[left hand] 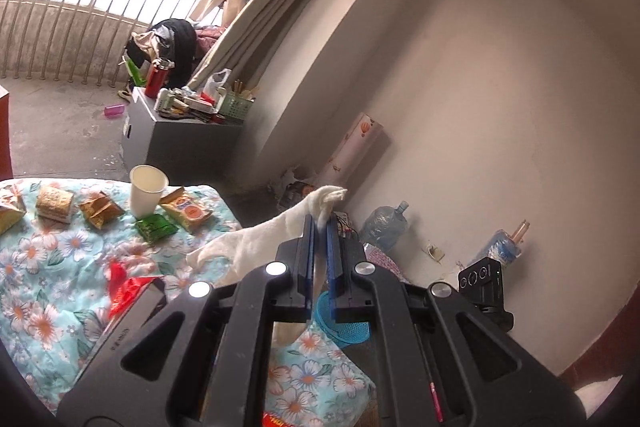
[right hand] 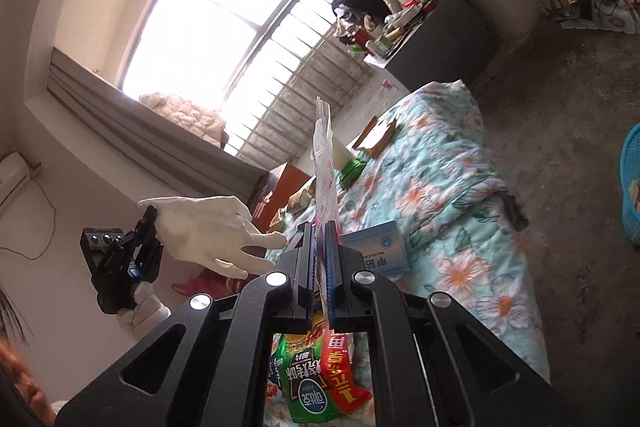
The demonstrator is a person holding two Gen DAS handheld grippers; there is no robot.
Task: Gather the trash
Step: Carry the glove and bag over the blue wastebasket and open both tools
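Two grips hold trash. Left wrist view, centre: left gripper (left hand: 320, 223) is clenched on a limp white glove (left hand: 260, 239), lifted above the floral quilt (left hand: 48, 267). Right wrist view, centre: right gripper (right hand: 319, 227) pinches a clear wrapper (right hand: 325, 163), probably bound for the blue basket (right hand: 631, 183), right edge.

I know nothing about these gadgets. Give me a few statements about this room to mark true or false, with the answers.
1. The left tongs pinch a white glove. True.
2. The right tongs hold nothing. False: they are shut on a clear wrapper that sticks up from them.
3. A white cup stands upright on the floral quilt. True.
4. The blue basket sits on the quilt. False: it is on the floor beside it.
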